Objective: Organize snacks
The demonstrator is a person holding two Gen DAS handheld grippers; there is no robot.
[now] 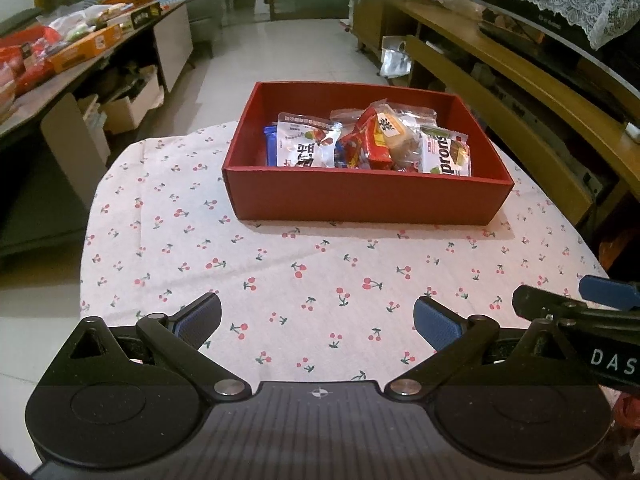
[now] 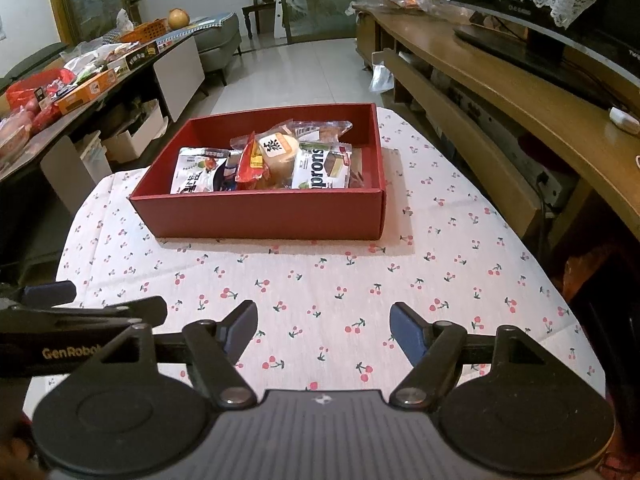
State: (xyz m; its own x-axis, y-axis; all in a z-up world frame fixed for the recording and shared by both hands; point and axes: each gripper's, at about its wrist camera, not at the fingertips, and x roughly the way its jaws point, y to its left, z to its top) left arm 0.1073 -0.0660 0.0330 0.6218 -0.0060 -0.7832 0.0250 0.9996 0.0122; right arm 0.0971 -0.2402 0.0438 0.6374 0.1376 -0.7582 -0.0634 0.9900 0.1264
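While the snack packets [image 1: 372,144] are lying piled inside the red box [image 1: 360,196] — which is sitting toward the far edge of the table [image 1: 280,272] — the left gripper [image 1: 318,320] and right gripper [image 2: 324,330] are hovering over the near edge, fingers spread, holding nothing.

Home living room: grey sofa [image 2: 218,46], wooden TV cabinet [image 2: 500,80] with lace-draped TV [image 2: 560,8], tiled floor [image 2: 312,68], cherry-print tablecloth [image 2: 320,280].

Ahead of my gripper [image 1: 318,322], well beyond its fingertips, the red box [image 1: 360,196] is sitting open and level, and the snacks [image 1: 372,144], white, red, blue and clear packets, are lying piled inside it.
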